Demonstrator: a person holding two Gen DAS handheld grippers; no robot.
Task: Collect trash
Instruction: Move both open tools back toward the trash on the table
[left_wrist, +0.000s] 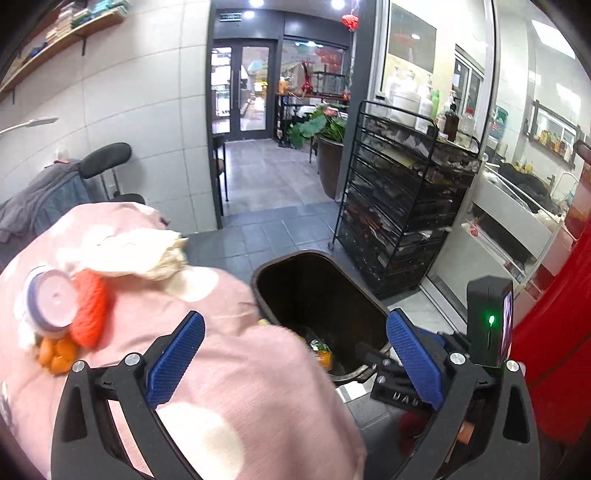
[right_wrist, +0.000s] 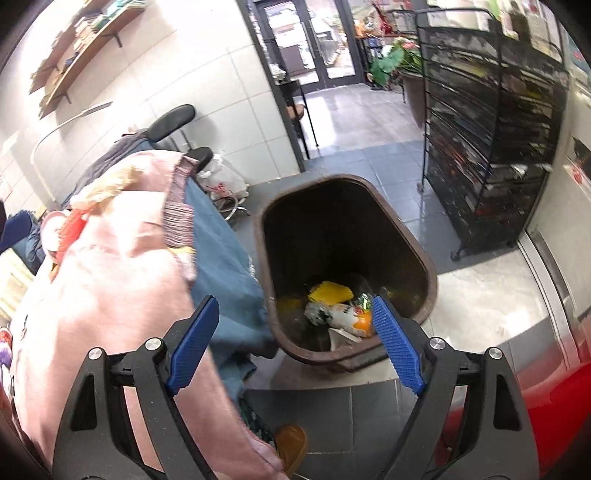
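Observation:
A dark brown trash bin (right_wrist: 424, 266) stands on the floor beside a surface draped in pink cloth (left_wrist: 229, 369). The bin (left_wrist: 373, 299) holds a yellow wrapper (right_wrist: 330, 291) and an orange and white packet (right_wrist: 351, 317). On the cloth lie a crumpled paper (left_wrist: 122, 251), an orange-red mesh (left_wrist: 90, 306), a lidded plastic cup (left_wrist: 51, 301) and orange peel pieces (left_wrist: 59, 354). My left gripper (left_wrist: 295, 362) is open and empty over the cloth's edge. My right gripper (right_wrist: 291, 343) is open and empty above the bin's near rim.
A black wire rack (left_wrist: 399, 206) full of papers stands right of the bin. A red object (left_wrist: 554, 350) is at the far right. A chair with draped clothes (left_wrist: 55, 188) stands behind the cloth. A blue cloth (right_wrist: 221, 266) hangs beside the bin. A glass door (left_wrist: 243, 88) is far back.

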